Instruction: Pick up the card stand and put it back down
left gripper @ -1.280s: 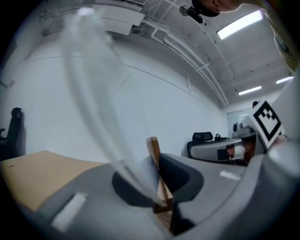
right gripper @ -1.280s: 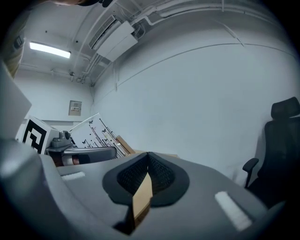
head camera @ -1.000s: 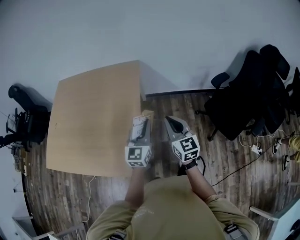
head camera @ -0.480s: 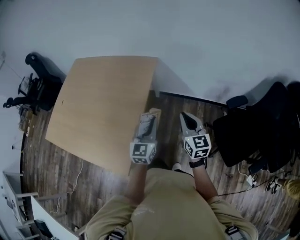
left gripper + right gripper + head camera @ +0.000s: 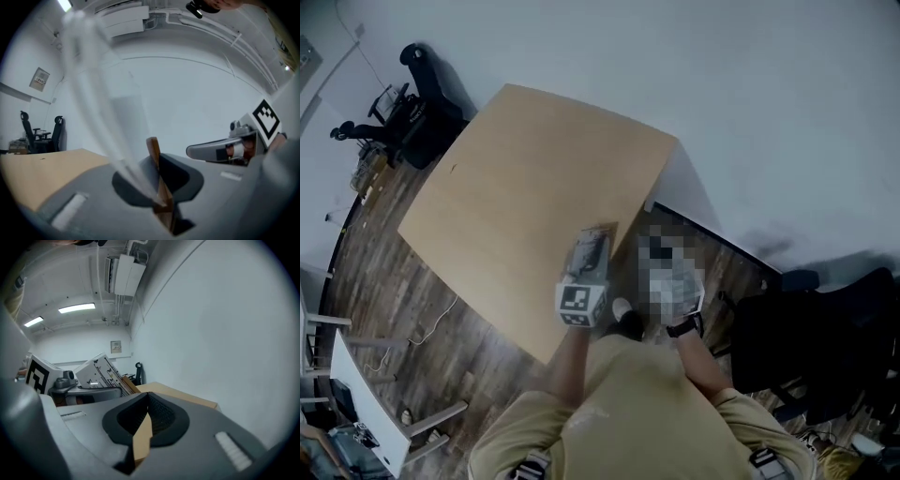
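The card stand is a thin wooden base with a clear upright sheet. My left gripper is shut on that base and holds it over the near right edge of the tan table. In the left gripper view the wood sits pinched between the dark pads. The right gripper view shows the stand tilted, to the left. My right gripper is shut with nothing held, just right of the left one. A mosaic patch covers it in the head view.
Black office chairs stand at the far left and at the right. A white wall runs behind the table. Wooden floor lies around it, with a cable and white furniture at the lower left.
The head view has swung round, so the table now lies turned and further left. The left gripper still holds the stand by the table's edge. The right gripper stays beside it.
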A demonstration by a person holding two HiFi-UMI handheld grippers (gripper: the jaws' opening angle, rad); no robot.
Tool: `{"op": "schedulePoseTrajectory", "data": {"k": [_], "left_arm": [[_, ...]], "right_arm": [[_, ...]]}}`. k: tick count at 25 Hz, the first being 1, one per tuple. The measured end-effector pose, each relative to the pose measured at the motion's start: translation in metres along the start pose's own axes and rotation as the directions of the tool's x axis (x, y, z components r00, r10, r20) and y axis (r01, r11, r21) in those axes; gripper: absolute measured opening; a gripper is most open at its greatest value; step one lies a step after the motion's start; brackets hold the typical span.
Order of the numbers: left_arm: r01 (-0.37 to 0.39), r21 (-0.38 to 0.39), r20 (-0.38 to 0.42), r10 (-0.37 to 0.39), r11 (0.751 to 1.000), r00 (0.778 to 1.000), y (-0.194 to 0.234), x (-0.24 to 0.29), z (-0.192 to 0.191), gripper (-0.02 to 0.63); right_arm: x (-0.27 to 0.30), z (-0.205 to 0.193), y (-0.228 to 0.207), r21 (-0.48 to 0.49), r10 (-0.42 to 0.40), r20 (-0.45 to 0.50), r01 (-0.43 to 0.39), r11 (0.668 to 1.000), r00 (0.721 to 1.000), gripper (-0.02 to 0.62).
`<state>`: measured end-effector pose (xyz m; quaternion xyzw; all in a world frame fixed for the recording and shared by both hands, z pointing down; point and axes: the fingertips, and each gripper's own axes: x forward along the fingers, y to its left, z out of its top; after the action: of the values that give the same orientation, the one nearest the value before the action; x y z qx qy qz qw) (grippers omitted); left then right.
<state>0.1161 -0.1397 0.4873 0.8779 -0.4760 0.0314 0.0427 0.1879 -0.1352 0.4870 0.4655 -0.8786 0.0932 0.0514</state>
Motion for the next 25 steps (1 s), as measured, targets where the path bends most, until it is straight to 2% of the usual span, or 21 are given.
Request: {"op": "schedulePoseTrajectory", "data": {"k": [3, 7, 8, 13, 16, 20, 25], "left_arm": [[-0.047, -0.006, -0.007, 0.047, 0.999, 0.999, 0.036, 0.021, 0.0, 0.041], [-0.122, -0.032, -0.003, 0.122, 0.992, 0.993, 0.085, 0.047, -0.004, 0.041], [-0.138, -0.038, -0.004, 0.138, 0.99, 0.99, 0.1, 0.049, -0.005, 0.041], [-0.251, -0.081, -0.035, 0.249, 0.965, 0.968, 0.176, 0.046, -0.018, 0.041], [-0.312, -0.097, -0.056, 0.307, 0.945, 0.95, 0.209, 0.041, -0.029, 0.041], [-0.369, -0.106, -0.074, 0.362, 0.923, 0.929, 0.241, 0.032, -0.038, 0.041], [-0.37, -0.072, -0.102, 0.362, 0.926, 0.927, 0.286, 0.048, -0.048, 0.041]], "right_arm": [[0.045, 0.02, 0.011, -0.05, 0.095, -0.015, -0.095, 0.994, 0.995, 0.005], [0.098, 0.032, -0.025, -0.044, 0.027, -0.021, -0.028, 0.999, 0.999, 0.005], [0.113, 0.034, -0.029, -0.041, 0.03, -0.027, -0.031, 0.999, 0.999, 0.005], [0.188, 0.039, -0.022, -0.072, 0.132, -0.073, -0.138, 0.988, 0.989, 0.005], [0.22, 0.031, -0.004, -0.085, 0.213, -0.109, -0.222, 0.971, 0.971, 0.005], [0.248, 0.017, 0.028, -0.104, 0.324, -0.154, -0.341, 0.934, 0.933, 0.005], [0.297, 0.0, 0.033, -0.097, 0.396, -0.191, -0.419, 0.903, 0.898, 0.005]]}}
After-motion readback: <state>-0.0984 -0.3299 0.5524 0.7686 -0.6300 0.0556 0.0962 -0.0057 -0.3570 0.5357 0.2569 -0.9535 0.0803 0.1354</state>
